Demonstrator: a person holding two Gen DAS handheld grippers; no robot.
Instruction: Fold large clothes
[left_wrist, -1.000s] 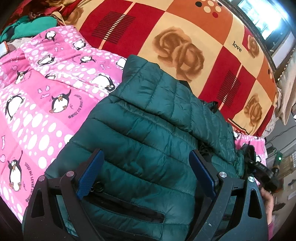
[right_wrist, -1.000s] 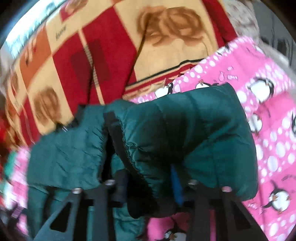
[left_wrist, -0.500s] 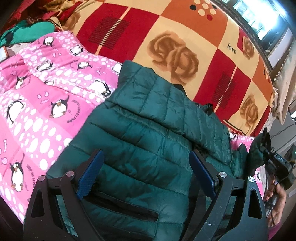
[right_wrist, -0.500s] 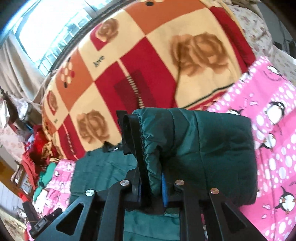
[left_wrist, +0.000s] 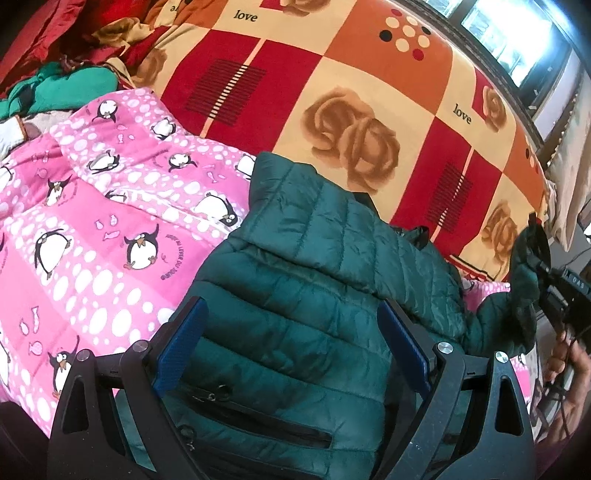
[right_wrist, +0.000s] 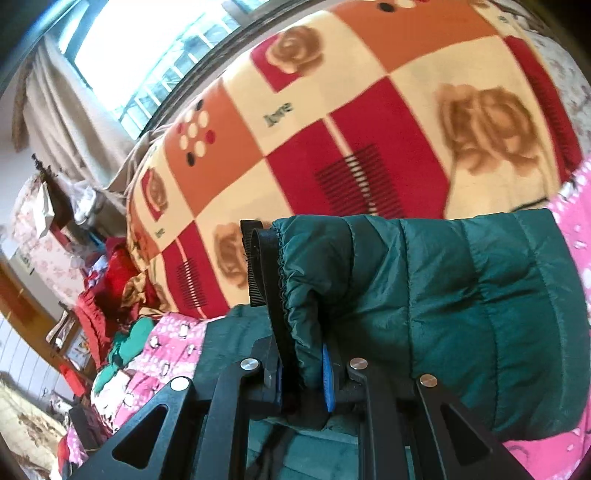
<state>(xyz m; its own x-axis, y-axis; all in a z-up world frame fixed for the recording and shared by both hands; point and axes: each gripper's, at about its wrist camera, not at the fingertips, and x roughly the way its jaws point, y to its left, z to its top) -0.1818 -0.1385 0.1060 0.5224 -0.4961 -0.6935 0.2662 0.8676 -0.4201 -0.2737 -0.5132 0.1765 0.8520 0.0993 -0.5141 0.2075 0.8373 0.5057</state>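
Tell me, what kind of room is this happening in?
Most likely a bedroom in a home. A green padded jacket lies on a bed spread with a pink penguin quilt and a rose-patterned blanket, and a curtained window stands beyond the bed.

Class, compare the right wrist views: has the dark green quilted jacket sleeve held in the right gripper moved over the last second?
Yes. The dark green quilted jacket sleeve, clamped in the right gripper, has risen away from the pink penguin quilt.
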